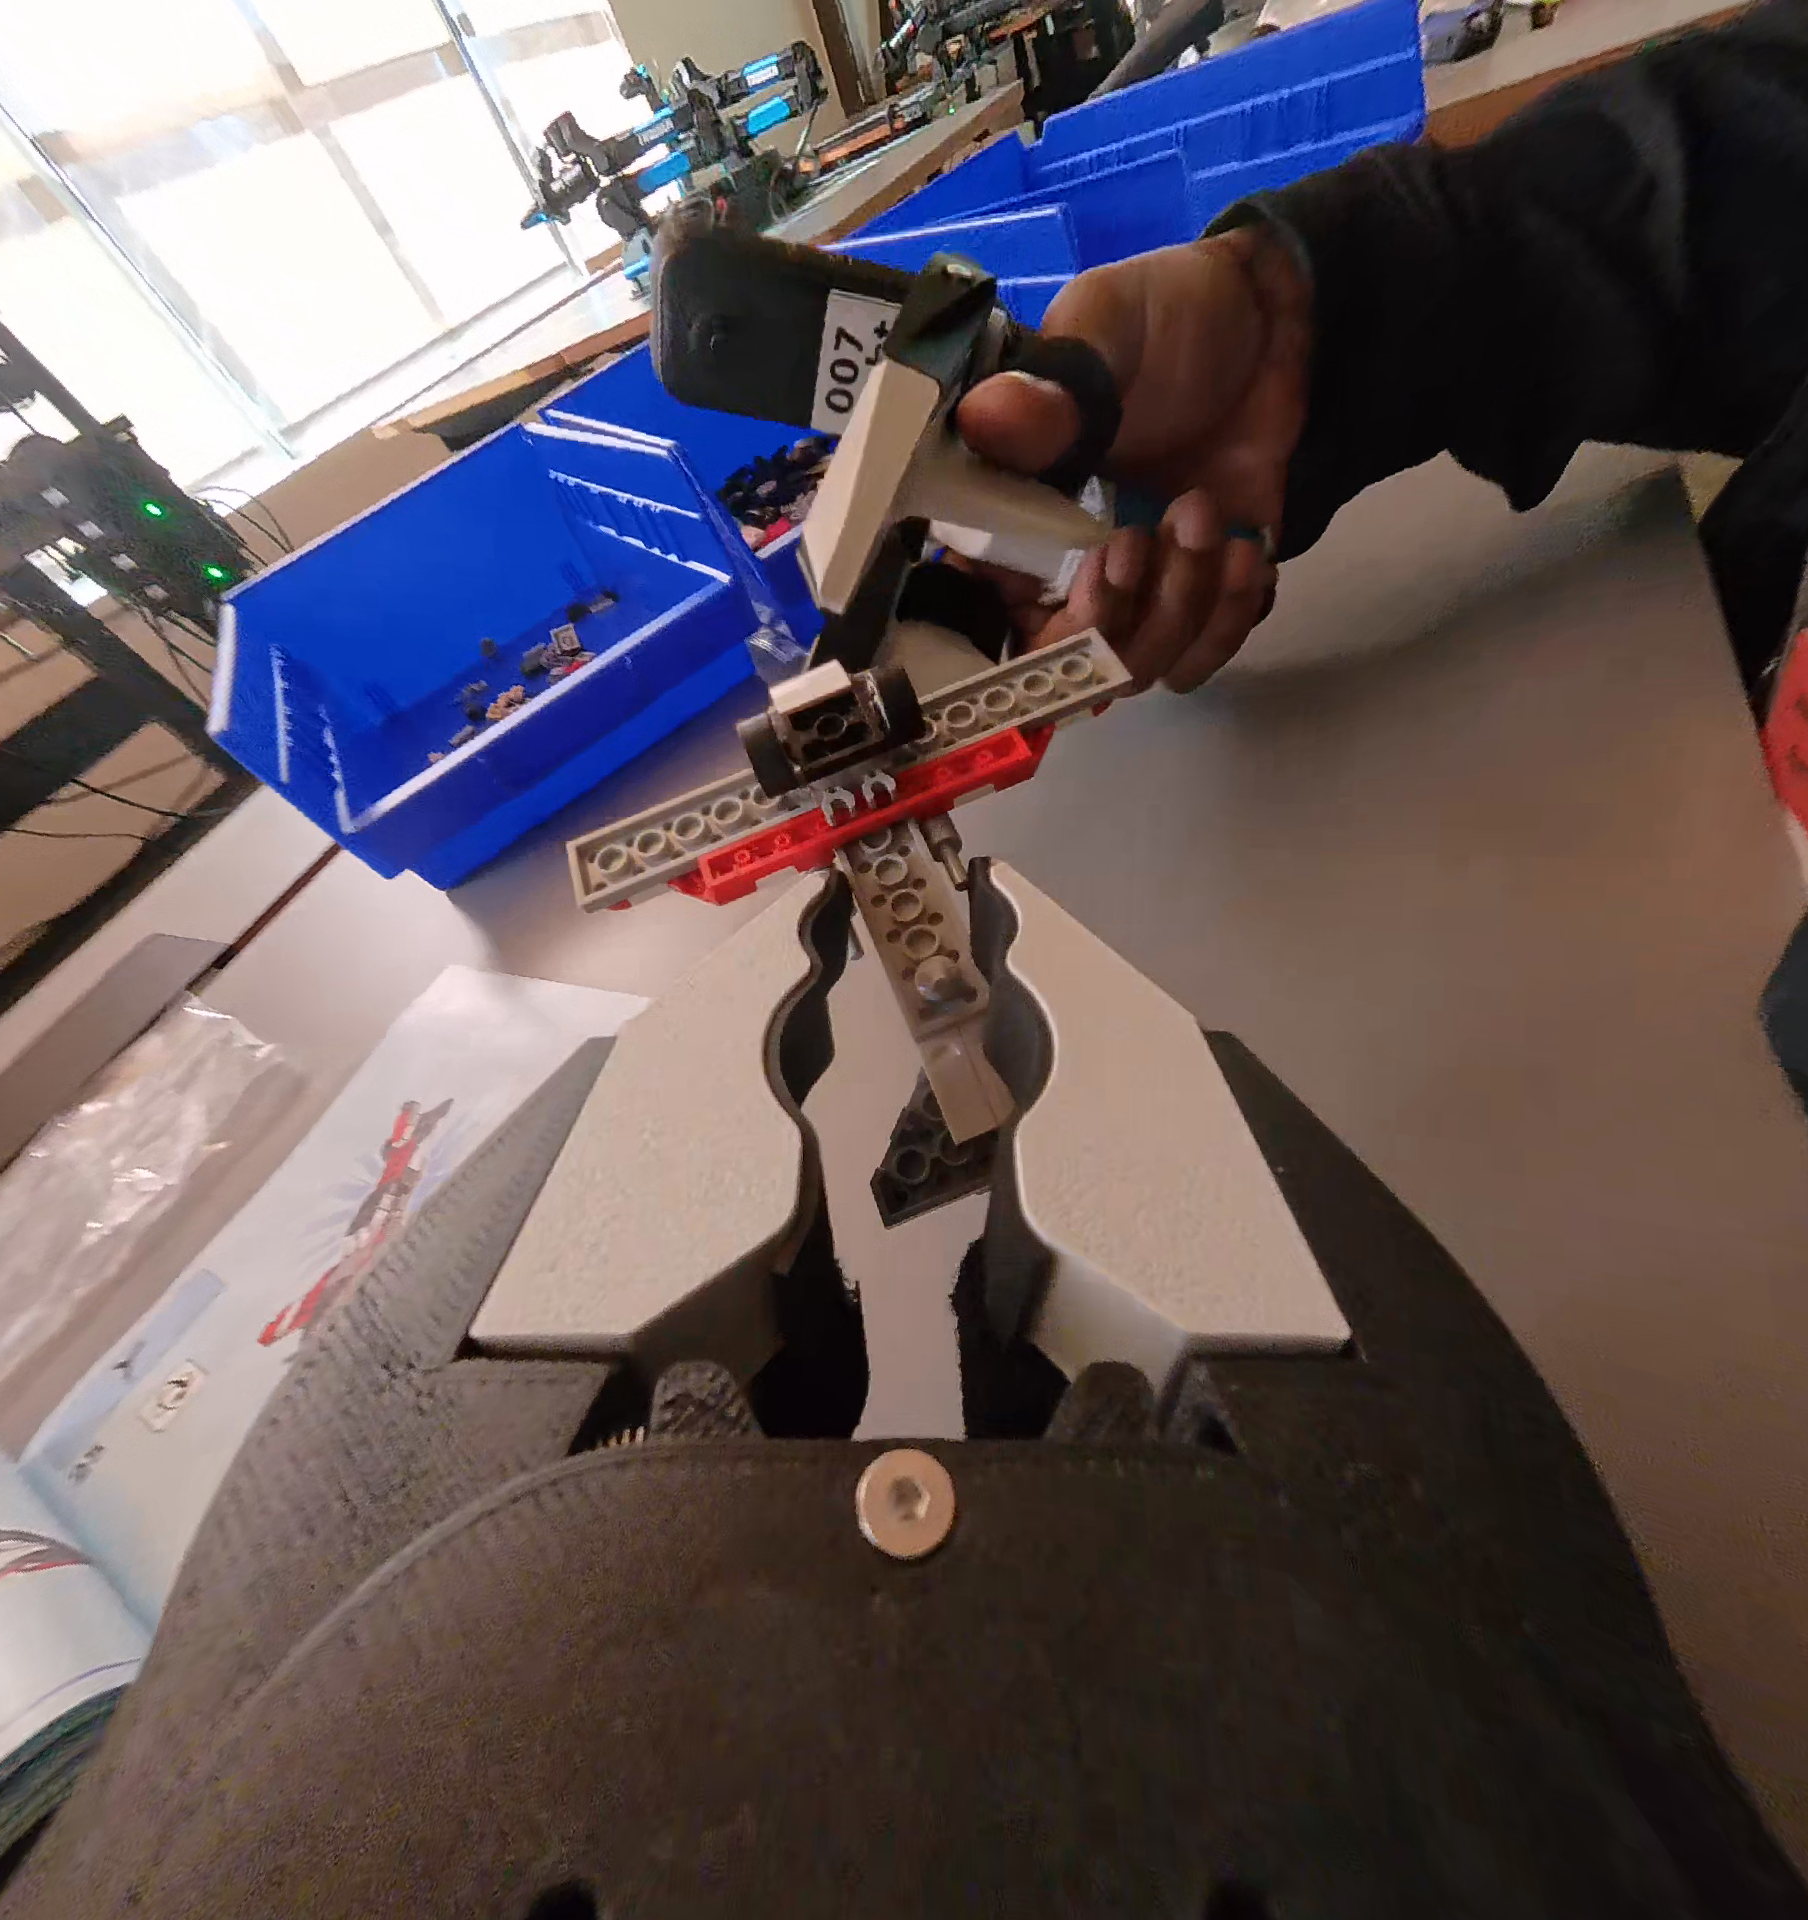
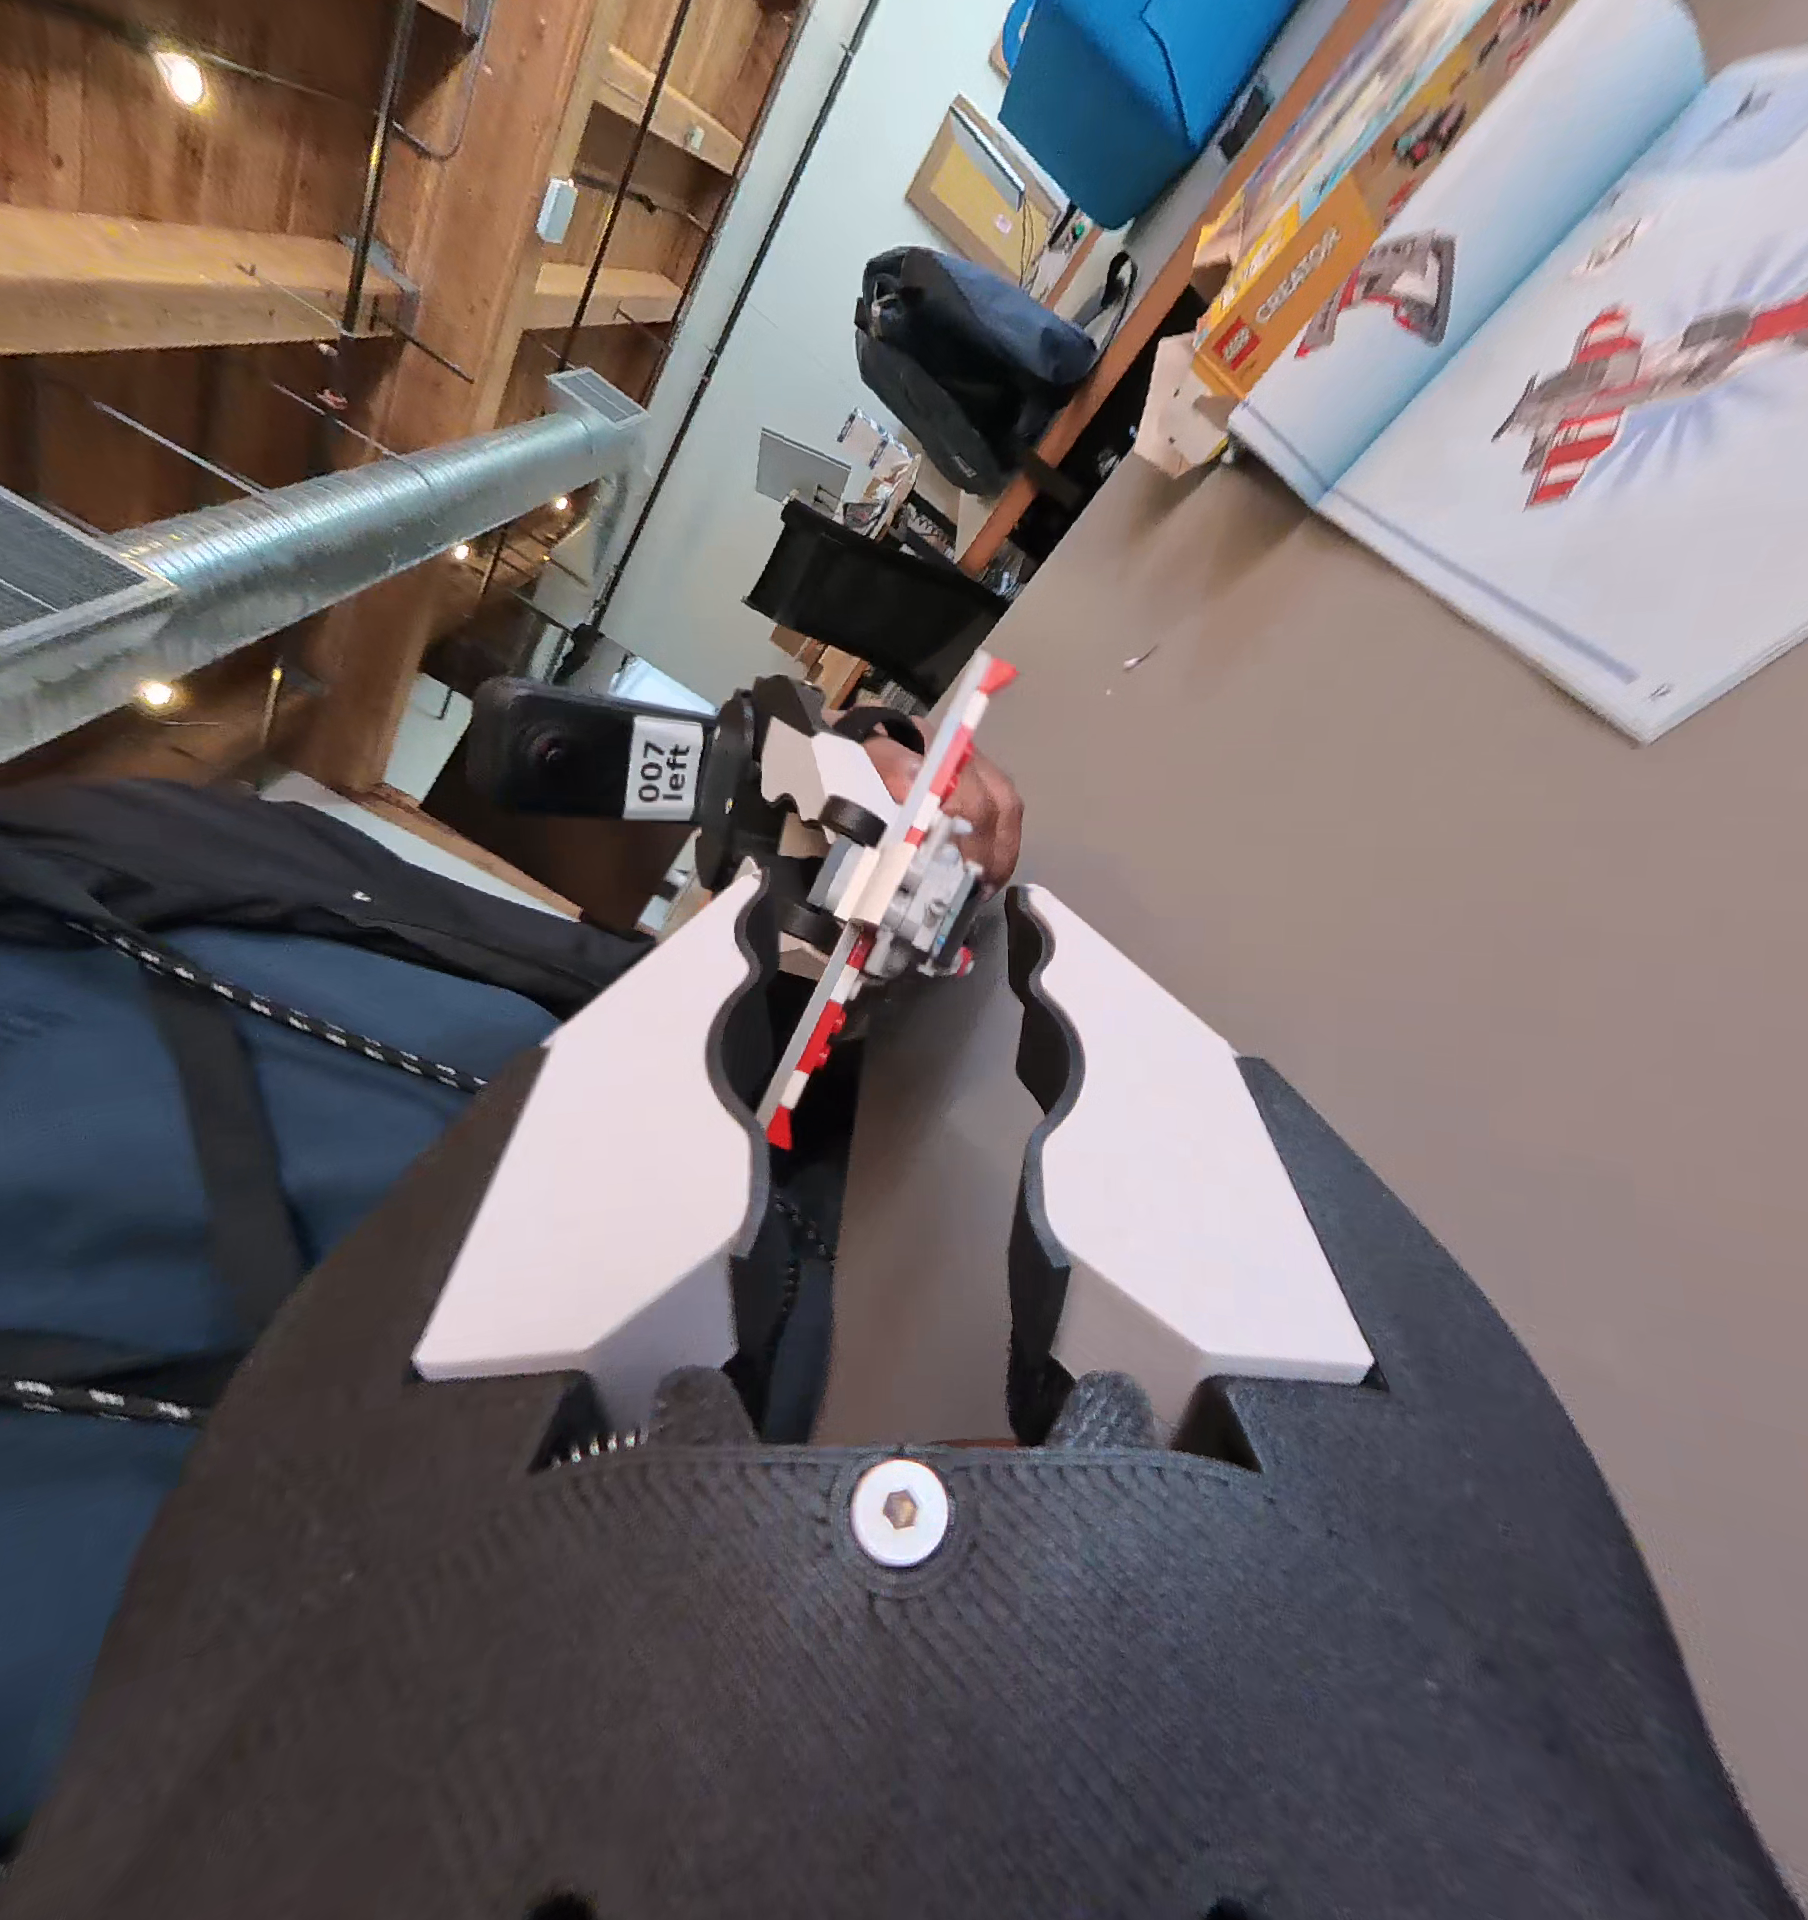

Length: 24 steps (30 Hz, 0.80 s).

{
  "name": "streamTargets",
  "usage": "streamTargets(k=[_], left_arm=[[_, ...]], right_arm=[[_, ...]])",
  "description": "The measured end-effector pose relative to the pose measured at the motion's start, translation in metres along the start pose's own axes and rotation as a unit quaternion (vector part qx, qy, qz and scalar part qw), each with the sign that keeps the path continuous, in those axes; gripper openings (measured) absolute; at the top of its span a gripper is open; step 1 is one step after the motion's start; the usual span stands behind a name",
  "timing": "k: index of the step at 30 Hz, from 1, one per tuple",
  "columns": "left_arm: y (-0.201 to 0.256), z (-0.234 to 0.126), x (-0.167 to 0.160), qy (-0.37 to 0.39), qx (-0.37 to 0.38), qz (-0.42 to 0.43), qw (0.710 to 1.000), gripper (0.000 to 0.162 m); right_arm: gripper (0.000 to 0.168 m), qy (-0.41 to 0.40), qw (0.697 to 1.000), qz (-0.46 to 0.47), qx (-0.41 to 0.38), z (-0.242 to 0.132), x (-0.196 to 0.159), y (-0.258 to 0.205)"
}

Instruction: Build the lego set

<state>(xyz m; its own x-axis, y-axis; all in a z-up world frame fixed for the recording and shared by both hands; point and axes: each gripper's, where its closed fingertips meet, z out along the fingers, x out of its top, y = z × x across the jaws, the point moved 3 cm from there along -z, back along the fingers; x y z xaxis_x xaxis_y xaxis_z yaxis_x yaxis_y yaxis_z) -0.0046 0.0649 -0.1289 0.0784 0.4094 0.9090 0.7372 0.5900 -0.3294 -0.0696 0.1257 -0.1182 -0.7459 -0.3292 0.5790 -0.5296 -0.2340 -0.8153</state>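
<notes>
My left gripper is shut on the grey body of a partly built lego plane and holds it above the grey table. Its grey and red wing lies crosswise just past my fingertips. A small black wheel piece sits on top of the wing. The right gripper, held by a hand, comes down from above and touches that wheel piece. In the right wrist view my right gripper has its jaws apart, with the plane at their tips and the left gripper behind it.
Blue bins with loose pieces stand at the back left. An open instruction booklet and a clear plastic bag lie on the table at the left. The set's box is beyond the booklet. The tips of one gripper are about 5 centimeters away from the tips of the other.
</notes>
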Motion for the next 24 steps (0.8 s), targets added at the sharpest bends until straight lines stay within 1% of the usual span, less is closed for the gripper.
streamTargets(k=[3, 6, 11, 15, 16, 18, 20, 22, 24], left_arm=[[0.000, 0.001, 0.001, -0.002, 0.015, 0.031, 0.999, 0.023], [0.003, 0.002, 0.001, -0.005, 0.017, 0.054, 0.998, 0.023], [0.000, 0.002, 0.003, 0.007, 0.016, 0.031, 0.999, 0.023], [-0.007, -0.008, 0.009, 0.041, 0.000, -0.026, 0.999, 0.022], [-0.011, -0.013, 0.012, 0.056, 0.000, -0.046, 0.997, 0.018], [-0.019, -0.019, 0.015, 0.083, -0.017, -0.119, 0.989, 0.020], [-0.018, -0.022, 0.015, 0.094, -0.069, -0.191, 0.975, 0.027], [-0.019, -0.019, 0.008, 0.076, -0.080, -0.233, 0.966, 0.030], [-0.017, -0.012, -0.005, 0.038, -0.085, -0.264, 0.960, 0.036]], right_arm=[[0.041, -0.011, 1.000, 0.013, 0.002, 0.003, -0.004, -0.001], [0.026, -0.013, 1.000, 0.015, 0.000, 0.004, -0.005, 0.001], [0.024, -0.001, 1.000, -0.014, 0.009, 0.002, -0.001, -0.001], [0.023, 0.019, 0.999, -0.050, 0.006, -0.004, 0.006, -0.003], [0.023, 0.023, 0.998, -0.062, 0.005, -0.006, 0.008, -0.004], [0.023, 0.031, 0.995, -0.093, 0.000, -0.010, 0.012, -0.005], [0.023, 0.038, 0.994, -0.104, -0.002, -0.013, 0.015, -0.006], [0.023, 0.044, 0.993, -0.108, -0.005, -0.015, 0.017, -0.005], [0.023, 0.054, 0.992, -0.112, -0.003, -0.016, 0.019, -0.006]])
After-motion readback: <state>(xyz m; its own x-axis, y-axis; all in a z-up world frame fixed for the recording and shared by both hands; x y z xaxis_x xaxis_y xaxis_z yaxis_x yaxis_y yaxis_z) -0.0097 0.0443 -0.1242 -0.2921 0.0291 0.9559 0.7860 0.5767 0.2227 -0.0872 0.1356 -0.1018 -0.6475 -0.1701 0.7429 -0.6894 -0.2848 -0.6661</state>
